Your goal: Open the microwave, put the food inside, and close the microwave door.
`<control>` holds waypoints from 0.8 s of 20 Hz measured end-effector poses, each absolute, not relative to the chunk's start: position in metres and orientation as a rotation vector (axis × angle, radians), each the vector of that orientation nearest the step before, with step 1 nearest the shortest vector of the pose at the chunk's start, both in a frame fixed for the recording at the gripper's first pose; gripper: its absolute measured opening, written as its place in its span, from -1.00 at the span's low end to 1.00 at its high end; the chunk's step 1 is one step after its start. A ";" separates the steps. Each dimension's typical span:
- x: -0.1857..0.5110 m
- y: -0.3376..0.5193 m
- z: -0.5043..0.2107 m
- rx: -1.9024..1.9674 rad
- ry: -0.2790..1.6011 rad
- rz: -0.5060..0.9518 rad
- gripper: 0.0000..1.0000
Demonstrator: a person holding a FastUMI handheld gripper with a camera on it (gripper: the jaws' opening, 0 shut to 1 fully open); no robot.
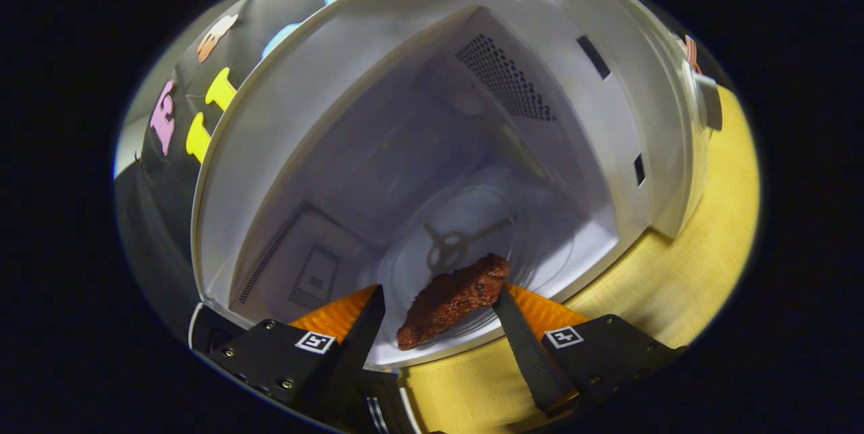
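Microwave (432, 49) open, cavity facing gripper (439, 306) | brown food piece (451, 299) between the fingers, over turntable's (472, 231) near edge | fingers apart, right one touching it | risk: food drags out on withdrawal

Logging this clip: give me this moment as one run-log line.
microwave: door open | food: on turntable edge, between fingers | gripper: open, right finger touching food | door not yet closed
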State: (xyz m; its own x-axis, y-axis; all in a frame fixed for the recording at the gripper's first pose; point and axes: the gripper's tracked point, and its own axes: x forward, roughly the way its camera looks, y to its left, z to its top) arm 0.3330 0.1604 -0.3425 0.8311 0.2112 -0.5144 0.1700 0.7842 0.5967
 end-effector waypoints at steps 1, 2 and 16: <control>0.332 0.151 -0.344 0.608 0.585 -0.010 0.93; 0.330 0.143 -0.345 0.552 0.580 -0.031 0.94; 0.253 0.144 -0.266 0.371 0.481 0.149 0.95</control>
State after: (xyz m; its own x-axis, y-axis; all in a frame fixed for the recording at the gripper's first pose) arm 0.2534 0.1437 -0.2658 0.8772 0.2256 -0.4238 -0.0525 0.9225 0.3823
